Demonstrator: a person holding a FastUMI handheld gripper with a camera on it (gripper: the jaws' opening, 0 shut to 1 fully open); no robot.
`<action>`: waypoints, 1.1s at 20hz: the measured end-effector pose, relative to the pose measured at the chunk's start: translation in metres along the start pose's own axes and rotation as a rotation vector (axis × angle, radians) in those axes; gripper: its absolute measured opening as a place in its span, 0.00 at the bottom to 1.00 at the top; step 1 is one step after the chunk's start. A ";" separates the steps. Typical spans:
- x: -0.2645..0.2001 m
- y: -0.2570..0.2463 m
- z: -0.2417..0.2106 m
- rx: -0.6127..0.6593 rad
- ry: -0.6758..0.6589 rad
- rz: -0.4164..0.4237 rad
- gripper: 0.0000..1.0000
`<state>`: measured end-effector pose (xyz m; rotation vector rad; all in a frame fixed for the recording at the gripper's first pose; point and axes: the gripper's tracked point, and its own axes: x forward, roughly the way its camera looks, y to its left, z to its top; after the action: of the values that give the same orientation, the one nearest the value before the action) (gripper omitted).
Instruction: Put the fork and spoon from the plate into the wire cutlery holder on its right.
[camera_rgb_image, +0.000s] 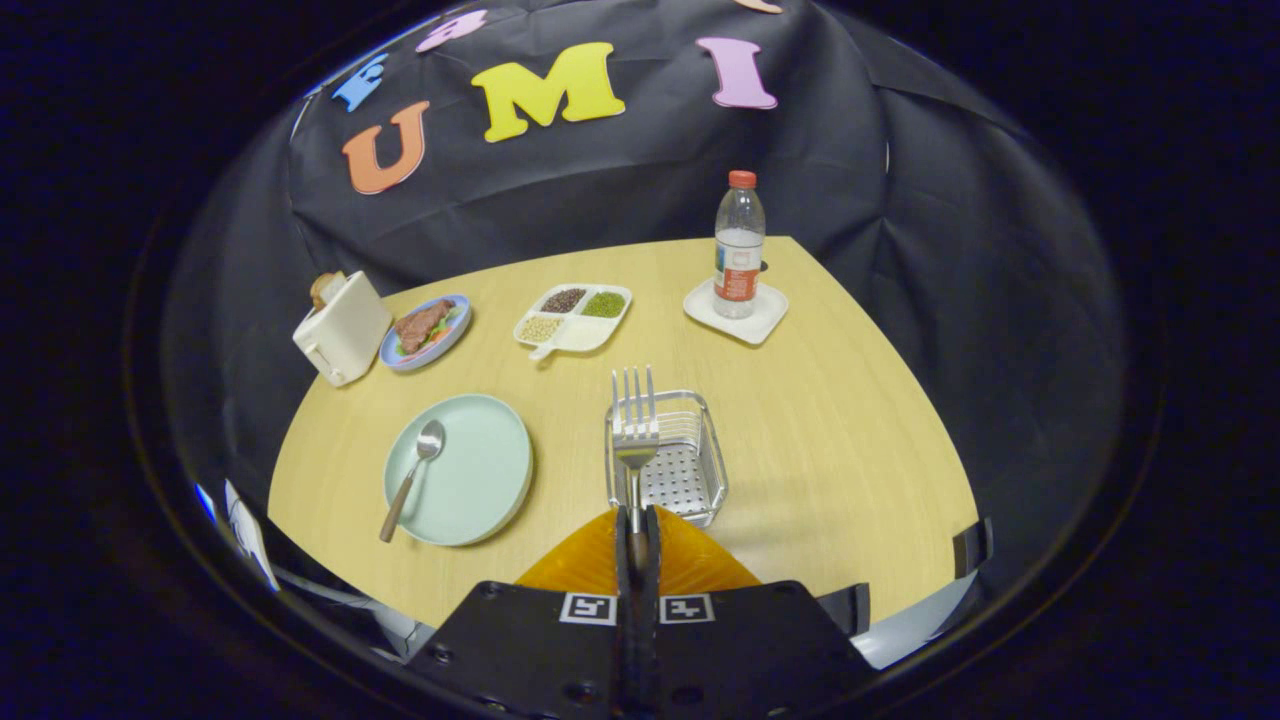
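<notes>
A: Fork (634, 420) — 1 item, handle clamped between both fingers of the gripper (637, 525), tines up, above the wire holder (668, 458).

B: Advice — tip handle down, lower gently. Spoon (412, 474) on plate (470, 470).

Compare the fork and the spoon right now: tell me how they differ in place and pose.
The fork is clamped by its handle between the closed fingers of the gripper, raised over the wire cutlery holder; the spoon lies free on the green plate.
The fork points straight ahead along the fingers, tines forward; the spoon lies slanted, its handle overhanging the plate's near rim.
Both look like shiny metal.
</notes>
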<state>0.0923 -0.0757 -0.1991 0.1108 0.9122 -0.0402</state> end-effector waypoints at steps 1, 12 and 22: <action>0.001 -0.002 0.000 0.002 0.004 -0.002 0.01; -0.001 -0.005 0.008 0.013 -0.041 -0.022 0.09; -0.036 0.002 0.048 -0.002 -0.256 -0.053 0.73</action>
<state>0.1080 -0.0795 -0.1414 0.0776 0.6590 -0.1007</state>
